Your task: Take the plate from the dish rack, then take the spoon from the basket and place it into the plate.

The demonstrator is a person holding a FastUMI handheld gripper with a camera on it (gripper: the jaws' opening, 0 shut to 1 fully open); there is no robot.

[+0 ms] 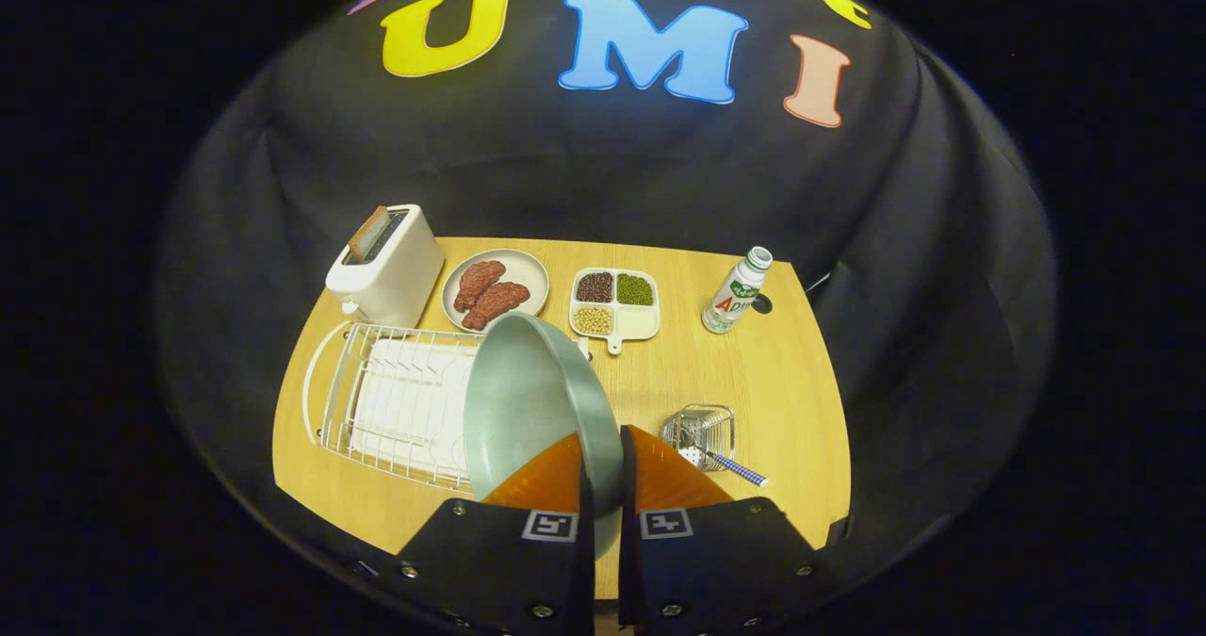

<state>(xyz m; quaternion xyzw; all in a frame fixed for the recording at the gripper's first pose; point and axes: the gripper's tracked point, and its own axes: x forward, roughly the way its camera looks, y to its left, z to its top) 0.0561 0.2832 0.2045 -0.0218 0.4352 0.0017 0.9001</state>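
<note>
gripper [603, 485] pinches the rim of the green plate [528, 410], held tilted on edge above the desk [754, 372] beside the dish rack [396, 400]; it could pivot or slip, or catch the rack

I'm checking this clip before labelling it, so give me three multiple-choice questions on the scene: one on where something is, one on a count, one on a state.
1. Where is the spoon?
A. in the wire basket
B. on the plate
C. in the dish rack

2. How many compartments has the divided tray?
A. two
B. four
C. six

3. What is the claw doing?
A. hanging open
B. shut on the spoon
C. shut on the green plate

Answers: 1 A, its handle sticks out of the basket. 2 B, two rows of two. 3 C, both fingers clamp the plate's rim, clear of the dish rack.
</note>
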